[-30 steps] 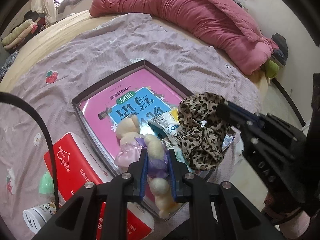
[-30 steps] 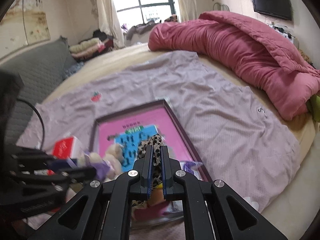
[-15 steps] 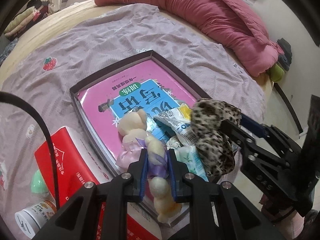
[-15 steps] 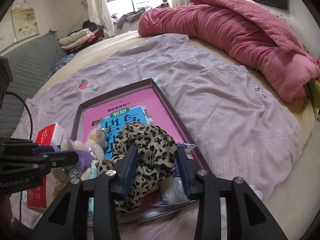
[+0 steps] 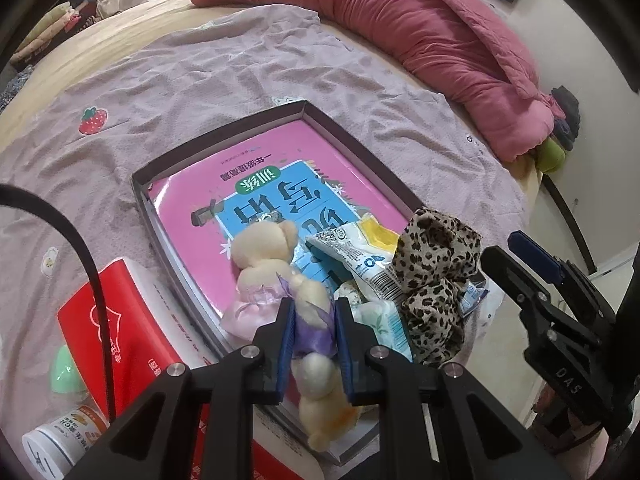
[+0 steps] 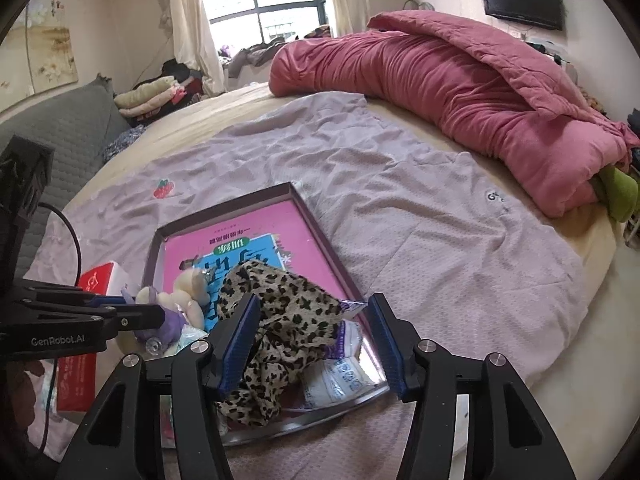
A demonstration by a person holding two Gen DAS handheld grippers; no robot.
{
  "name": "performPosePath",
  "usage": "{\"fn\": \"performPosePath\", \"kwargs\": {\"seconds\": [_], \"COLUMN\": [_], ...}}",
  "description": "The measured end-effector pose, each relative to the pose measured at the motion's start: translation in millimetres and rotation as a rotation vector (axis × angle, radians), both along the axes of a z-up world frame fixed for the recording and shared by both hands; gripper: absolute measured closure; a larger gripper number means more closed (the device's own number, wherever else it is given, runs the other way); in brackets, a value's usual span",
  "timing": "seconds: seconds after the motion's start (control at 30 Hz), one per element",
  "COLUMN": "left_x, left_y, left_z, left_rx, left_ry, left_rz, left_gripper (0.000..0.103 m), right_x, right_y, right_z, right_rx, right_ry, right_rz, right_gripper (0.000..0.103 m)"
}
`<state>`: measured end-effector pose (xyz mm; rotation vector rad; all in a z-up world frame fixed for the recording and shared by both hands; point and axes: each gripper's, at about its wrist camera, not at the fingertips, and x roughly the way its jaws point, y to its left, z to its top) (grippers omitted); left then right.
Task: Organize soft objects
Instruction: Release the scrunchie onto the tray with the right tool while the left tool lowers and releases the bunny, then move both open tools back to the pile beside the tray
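A bed under a mauve sheet (image 5: 248, 76) carries a shallow tray (image 5: 340, 128). Left wrist view: the left tool (image 5: 312, 344) is clamped on a plush bear (image 5: 308, 304), whose long axis runs twelve to six. Right wrist view: the right tool (image 6: 316, 344) is opening, its jaws apart around the leopard scrunchie (image 6: 280, 320), which lies in the tray at twelve o'clock.

Left gripper (image 5: 312, 316) angled steeply downward, blue pads (image 5: 286, 330) clamped tight on the waist of a plush bear (image 5: 280, 264), black fingers converging from the lower frame edge. Right gripper (image 6: 314, 336) tilted down at a shallower angle, jaws opening, blue pads (image 6: 240, 340) standing apart with a leopard-print scrunchie (image 6: 280, 320) lying loose between them, left pad just beside the cloth, right pad clear of it. Seen from the left camera, right gripper (image 5: 516, 252) at the right edge, tips pointing inward.
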<state>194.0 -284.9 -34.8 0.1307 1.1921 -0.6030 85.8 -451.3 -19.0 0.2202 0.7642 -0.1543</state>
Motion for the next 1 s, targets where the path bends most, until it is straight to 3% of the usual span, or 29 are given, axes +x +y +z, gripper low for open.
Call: {"fn": "performPosePath", "kwargs": {"seconds": [0.2,0.27,0.33,0.5,0.6,0.73,0.9,1.0], "left_x": [3,3,5,6,3,-5,-13,-19], "left_y": [5,8,12,19,23,30,35,41], "left_z": [-1,1,3,10,17,33,51,59], "left_rx": [-0.004,0.000,-0.004,-0.009,-0.005,-0.008,0.005,0.002], "left_ry": [0.013,0.007,0.005,-0.006,-0.023,-0.066,-0.121,-0.138], "left_rz": [0.016,0.023,0.032,0.049,0.054,0.063,0.071,0.080], "left_gripper": [0.082,0.076,0.062,0.060,0.058,0.045,0.044,0.036], "right_x": [-4,-5,-5,-5,-6,-8,-11,-15], "right_y": [-2,-1,-1,6,9,15,24,29], "right_z": [7,10,11,18,23,33,42,48], "right_rx": [0.000,0.003,0.007,-0.005,-0.015,-0.031,-0.069,-0.081], "right_ry": [-0.012,-0.019,-0.023,-0.034,-0.045,-0.062,-0.072,-0.080], "right_rz": [-0.005,-0.005,-0.004,0.011,0.018,0.026,0.038,0.041], "right_gripper": [0.044,0.044,0.044,0.044,0.044,0.040,0.035,0.034]}}
